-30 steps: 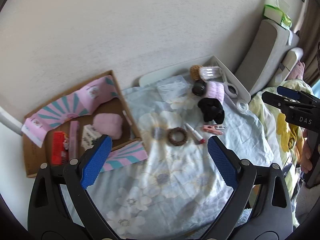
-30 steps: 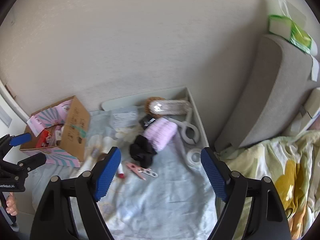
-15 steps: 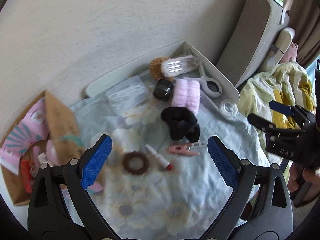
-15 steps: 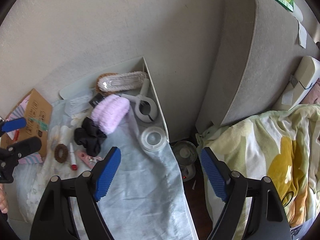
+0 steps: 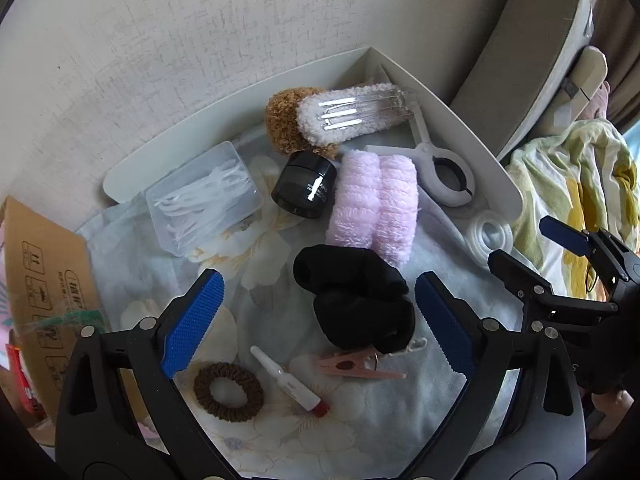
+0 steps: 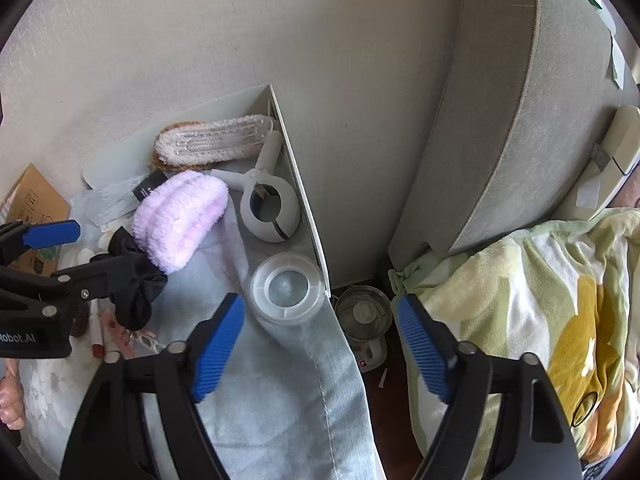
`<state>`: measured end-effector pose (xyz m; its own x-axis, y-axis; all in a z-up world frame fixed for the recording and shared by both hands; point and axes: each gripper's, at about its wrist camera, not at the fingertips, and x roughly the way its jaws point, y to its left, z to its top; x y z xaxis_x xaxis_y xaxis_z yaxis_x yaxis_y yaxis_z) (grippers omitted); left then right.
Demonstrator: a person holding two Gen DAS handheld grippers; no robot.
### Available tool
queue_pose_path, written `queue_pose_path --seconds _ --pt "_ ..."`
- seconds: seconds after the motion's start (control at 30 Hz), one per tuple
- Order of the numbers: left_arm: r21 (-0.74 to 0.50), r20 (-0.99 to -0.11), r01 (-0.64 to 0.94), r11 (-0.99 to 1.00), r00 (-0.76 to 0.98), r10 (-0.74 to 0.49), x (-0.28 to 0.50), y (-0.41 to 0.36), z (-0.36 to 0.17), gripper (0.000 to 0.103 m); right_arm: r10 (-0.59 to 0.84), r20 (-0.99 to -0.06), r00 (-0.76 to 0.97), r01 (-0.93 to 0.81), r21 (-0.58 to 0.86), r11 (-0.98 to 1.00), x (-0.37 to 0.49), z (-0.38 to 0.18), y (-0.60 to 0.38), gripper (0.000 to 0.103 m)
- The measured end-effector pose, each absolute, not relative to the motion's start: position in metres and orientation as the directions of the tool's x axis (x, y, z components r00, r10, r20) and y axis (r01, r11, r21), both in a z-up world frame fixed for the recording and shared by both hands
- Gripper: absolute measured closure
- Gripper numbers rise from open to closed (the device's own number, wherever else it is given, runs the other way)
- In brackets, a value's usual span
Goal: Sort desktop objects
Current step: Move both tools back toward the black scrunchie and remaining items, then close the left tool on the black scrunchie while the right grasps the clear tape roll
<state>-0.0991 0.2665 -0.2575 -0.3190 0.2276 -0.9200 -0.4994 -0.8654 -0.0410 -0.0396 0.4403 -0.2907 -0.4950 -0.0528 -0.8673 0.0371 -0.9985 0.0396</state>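
Jaws of the left gripper [image 5: 318, 322] released, wide apart, nothing between them; they hang over the black scrunchie [image 5: 354, 304], which lies mid-surface on the floral cloth [image 5: 256, 436]. Jaws of the right gripper [image 6: 320, 346] also released and empty, over the right edge of the surface, above the clear round lid [image 6: 287, 288] and a small kettle [image 6: 364, 320] on the floor. From the left wrist view: pink towel roll [image 5: 374, 210] just far of the scrunchie, touching it; black jar [image 5: 304, 186] left of the roll; clear box of floss picks [image 5: 204, 200] farther left. At the far edge, inside the white tray [image 5: 472, 128], a fluffy white hair clip [image 5: 352, 114] lies across a brown plush ball [image 5: 284, 124]; a white ring clamp [image 5: 444, 168] sits right of them along the tray wall. Near side of the scrunchie: pink clothes peg [image 5: 358, 366] touching its near edge, a small tube with red cap [image 5: 290, 382] left of the peg, brown hair tie [image 5: 228, 392] left of the tube, apart from it. Cardboard box [image 5: 44, 276] at the far left edge of the surface. Right of the surface, a grey cushion [image 6: 500, 112] leans on the wall above a yellow-green blanket [image 6: 560, 312].
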Motion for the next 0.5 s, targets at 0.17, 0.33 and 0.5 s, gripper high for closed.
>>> queue_pose_path --seconds 0.17,0.33,0.5 --pt "-0.045 -0.922 -0.498 -0.866 -0.313 0.229 -0.104 0.266 -0.264 0.007 -0.064 -0.877 -0.477 0.047 0.047 -0.998 -0.045 -0.299 0.436 0.04" --pt "-0.05 -0.925 -0.497 -0.867 -0.305 0.228 -0.104 0.263 -0.268 0.008 -0.057 -0.877 -0.477 0.071 0.026 -0.997 -0.049 -0.301 0.426 0.04" --pt "-0.047 -0.921 -0.499 -0.865 -0.314 0.231 -0.102 0.259 -0.268 0.01 -0.044 -0.869 -0.493 0.09 0.0 -0.996 -0.049 -0.3 0.418 0.048"
